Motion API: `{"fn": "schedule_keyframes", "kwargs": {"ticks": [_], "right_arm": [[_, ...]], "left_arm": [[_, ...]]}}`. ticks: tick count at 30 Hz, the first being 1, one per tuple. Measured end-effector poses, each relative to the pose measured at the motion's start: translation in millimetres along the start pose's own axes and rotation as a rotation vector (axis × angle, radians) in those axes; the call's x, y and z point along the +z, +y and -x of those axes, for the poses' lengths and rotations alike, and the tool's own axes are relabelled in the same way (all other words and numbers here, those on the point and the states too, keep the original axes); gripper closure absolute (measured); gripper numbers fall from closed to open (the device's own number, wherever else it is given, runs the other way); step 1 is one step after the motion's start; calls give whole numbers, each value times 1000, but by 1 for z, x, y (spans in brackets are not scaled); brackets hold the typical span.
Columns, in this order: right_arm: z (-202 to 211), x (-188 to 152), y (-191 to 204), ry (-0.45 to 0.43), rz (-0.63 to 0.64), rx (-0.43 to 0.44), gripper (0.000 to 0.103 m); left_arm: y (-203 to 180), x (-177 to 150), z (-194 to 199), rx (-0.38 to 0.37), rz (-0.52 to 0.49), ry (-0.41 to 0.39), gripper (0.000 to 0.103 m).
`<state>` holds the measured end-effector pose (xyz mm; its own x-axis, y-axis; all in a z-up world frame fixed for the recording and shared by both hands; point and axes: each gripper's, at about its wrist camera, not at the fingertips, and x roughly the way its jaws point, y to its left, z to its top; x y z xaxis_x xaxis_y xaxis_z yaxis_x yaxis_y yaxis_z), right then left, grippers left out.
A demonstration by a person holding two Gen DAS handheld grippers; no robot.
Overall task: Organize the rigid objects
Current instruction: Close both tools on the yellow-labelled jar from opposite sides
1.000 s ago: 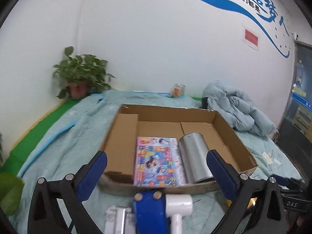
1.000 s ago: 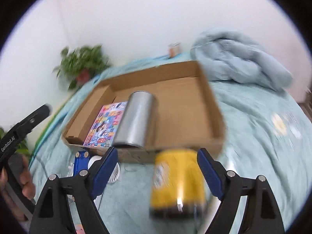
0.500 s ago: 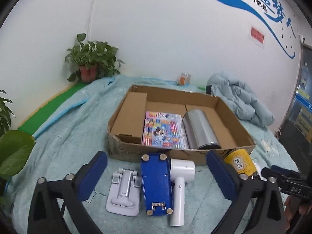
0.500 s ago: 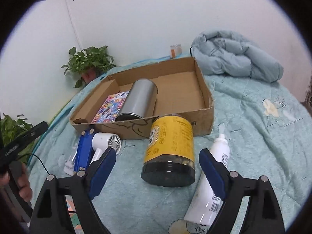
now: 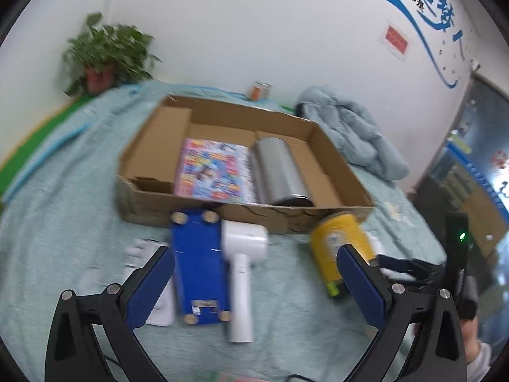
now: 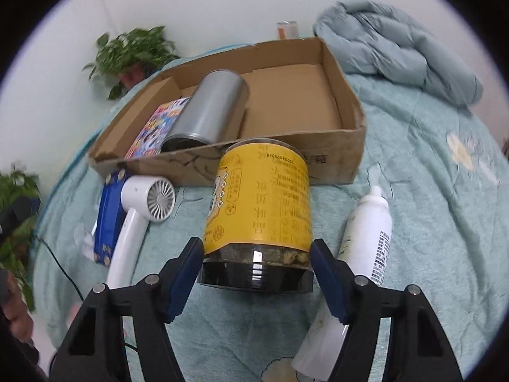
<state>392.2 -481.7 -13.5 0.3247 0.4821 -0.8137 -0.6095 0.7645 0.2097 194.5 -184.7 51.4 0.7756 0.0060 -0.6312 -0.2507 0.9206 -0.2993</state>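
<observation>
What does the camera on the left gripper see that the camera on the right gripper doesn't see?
Only the left wrist view shows the wall's blue writing and red sign. Only the right wrist view shows the whole white spray bottle and the hair dryer's round vent. Both show the cardboard box holding the colorful book and silver can, and the yellow jar outside it.

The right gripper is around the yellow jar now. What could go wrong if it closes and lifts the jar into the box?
The right gripper has been closing around the yellow jar's black lid; the pads seem not pressing yet, so a low grip may let it tip. The white bottle lies close beside it and could get nudged. The silver can may roll in the cardboard box.
</observation>
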Motion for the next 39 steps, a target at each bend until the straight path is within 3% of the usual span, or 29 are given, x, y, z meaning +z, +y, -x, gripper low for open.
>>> {"fn": "schedule_keyframes", "kwargs": {"ticks": [5, 9, 11, 14, 17, 20, 25, 30, 39], "right_arm": [[15, -17, 34, 13, 141, 46, 39], [32, -22, 32, 51, 104, 272, 39], [34, -22, 24, 59, 70, 307, 39], [26, -20, 2, 79, -14, 271, 39], [12, -13, -10, 126, -89, 301, 39], [3, -10, -2, 148, -87, 343, 39], [-9, -7, 12, 172, -87, 389, 36], [-20, -8, 16, 191, -121, 434, 31], [-30, -7, 27, 199, -119, 423, 21]], "left_arm": [[-20, -4, -35, -173, 3, 138, 1], [-40, -16, -67, -249, -15, 246, 1], [-42, -20, -82, -256, 1, 284, 1], [-40, -24, -105, -270, 50, 340, 6], [-36, -23, -120, -263, 77, 370, 12], [-29, -21, -128, -239, 106, 381, 17], [-11, -20, -134, -269, 182, 398, 27], [-2, -18, -134, -293, 187, 409, 27], [2, -16, -132, -293, 179, 436, 27]]}}
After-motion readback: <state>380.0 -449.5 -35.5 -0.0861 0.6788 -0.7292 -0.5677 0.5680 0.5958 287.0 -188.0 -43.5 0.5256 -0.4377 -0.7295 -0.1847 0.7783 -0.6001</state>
